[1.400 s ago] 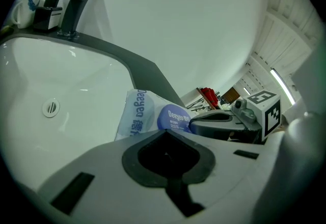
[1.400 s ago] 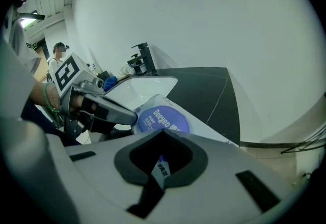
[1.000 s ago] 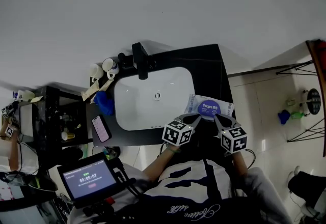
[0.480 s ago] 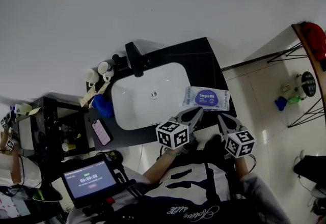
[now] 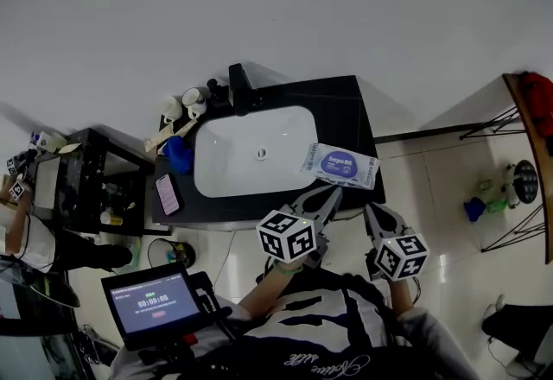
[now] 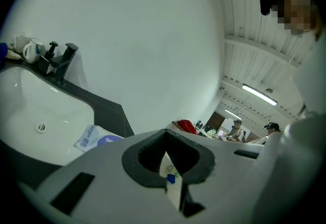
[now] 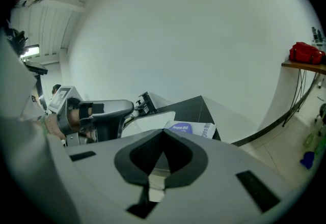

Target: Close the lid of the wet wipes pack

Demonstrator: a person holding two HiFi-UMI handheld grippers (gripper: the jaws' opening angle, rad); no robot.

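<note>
Head view showed the wet wipes pack [image 5: 340, 166] flat on the table [image 5: 346, 109] beside the sink [image 5: 232, 164], lid seemingly down, likely why the left claw [image 5: 328, 194] and right claw [image 5: 373, 214] hung pinched together, empty, near it.

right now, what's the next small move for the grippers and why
Probably just lower both grippers away, with no new press. The purple lid looks flat on the wet wipes pack, which lies on the black counter. The left gripper and right gripper both hang clear of the pack, jaws together with nothing between them.
</note>
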